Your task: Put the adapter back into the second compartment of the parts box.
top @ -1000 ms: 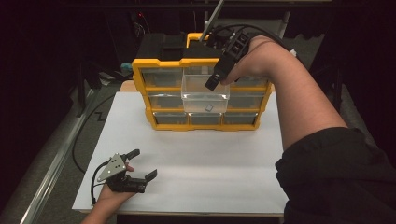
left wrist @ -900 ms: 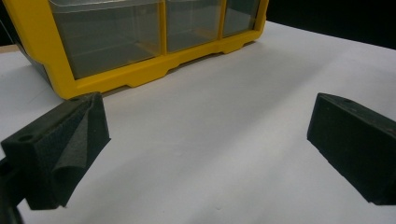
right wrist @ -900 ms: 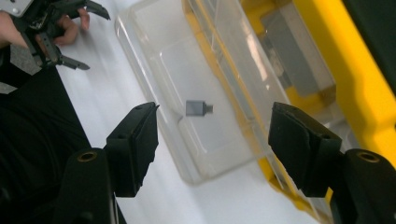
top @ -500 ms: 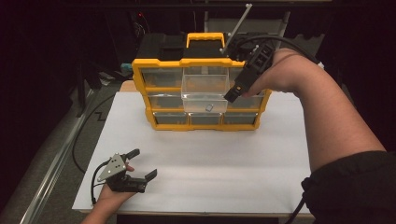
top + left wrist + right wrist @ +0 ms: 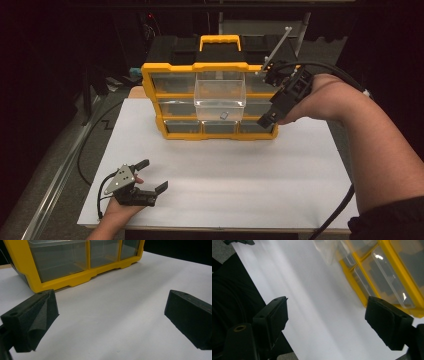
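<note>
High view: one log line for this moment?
clear plastic drawer: pulled out of yellow organizer | small item inside | right gripper: open, empty, jaws just opening | left gripper: open, on table

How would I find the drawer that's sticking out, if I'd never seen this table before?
Look for the yellow organizer box with a handle on top, standing at the far edge of the white table. In its front, find the clear drawer in the middle column. It is the one pulled forward out of the frame, with a small grey piece lying inside, while the other drawers sit flush.

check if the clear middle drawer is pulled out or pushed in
Pulled out: the clear drawer juts forward from the yellow organizer, a small item inside.
</note>
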### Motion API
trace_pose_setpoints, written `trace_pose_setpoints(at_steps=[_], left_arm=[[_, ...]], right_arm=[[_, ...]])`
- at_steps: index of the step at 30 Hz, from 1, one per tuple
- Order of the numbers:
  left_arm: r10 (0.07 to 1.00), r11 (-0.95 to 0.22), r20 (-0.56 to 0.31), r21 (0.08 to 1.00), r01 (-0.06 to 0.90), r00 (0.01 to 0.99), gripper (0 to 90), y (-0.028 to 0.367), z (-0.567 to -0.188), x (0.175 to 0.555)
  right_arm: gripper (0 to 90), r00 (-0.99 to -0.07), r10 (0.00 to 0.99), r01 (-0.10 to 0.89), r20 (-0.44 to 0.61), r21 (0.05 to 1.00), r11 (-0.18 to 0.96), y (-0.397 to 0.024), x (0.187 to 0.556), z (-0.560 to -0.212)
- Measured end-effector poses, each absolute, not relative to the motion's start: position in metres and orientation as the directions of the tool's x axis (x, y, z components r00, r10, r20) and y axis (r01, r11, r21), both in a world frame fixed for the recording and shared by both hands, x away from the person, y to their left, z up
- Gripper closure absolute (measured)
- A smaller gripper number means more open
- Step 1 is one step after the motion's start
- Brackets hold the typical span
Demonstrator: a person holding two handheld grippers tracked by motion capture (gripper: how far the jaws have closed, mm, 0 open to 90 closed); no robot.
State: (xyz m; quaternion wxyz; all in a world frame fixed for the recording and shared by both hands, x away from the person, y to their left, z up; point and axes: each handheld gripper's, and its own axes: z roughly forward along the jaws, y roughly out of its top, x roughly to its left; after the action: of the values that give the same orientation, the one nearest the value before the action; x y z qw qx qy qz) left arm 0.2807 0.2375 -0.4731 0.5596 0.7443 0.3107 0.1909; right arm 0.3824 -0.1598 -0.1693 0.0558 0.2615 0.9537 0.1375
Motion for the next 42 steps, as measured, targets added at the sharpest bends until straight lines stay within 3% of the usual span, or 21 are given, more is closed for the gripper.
trace_pose_setpoints(at_steps=[11, 17, 42], left_arm=[[0.676, -0.185, -0.061, 0.951, 0.249, 0.734, 0.3, 0.238, -0.473, 0.281], [0.677, -0.182, -0.061, 0.952, 0.248, 0.734, 0.3, 0.238, -0.473, 0.281], [0.674, -0.184, -0.063, 0.951, 0.249, 0.737, 0.3, 0.237, -0.473, 0.281]], right_arm=[[10.3, -0.843, 0.537, 0.513, -0.023, 0.265, 0.816, -0.178, 0.370, -0.199], [0.0, -0.824, 0.566, 0.537, -0.037, 0.269, 0.800, -0.188, 0.364, -0.209], [0.0, -0.799, 0.599, 0.567, -0.051, 0.268, 0.779, -0.199, 0.362, -0.257]])
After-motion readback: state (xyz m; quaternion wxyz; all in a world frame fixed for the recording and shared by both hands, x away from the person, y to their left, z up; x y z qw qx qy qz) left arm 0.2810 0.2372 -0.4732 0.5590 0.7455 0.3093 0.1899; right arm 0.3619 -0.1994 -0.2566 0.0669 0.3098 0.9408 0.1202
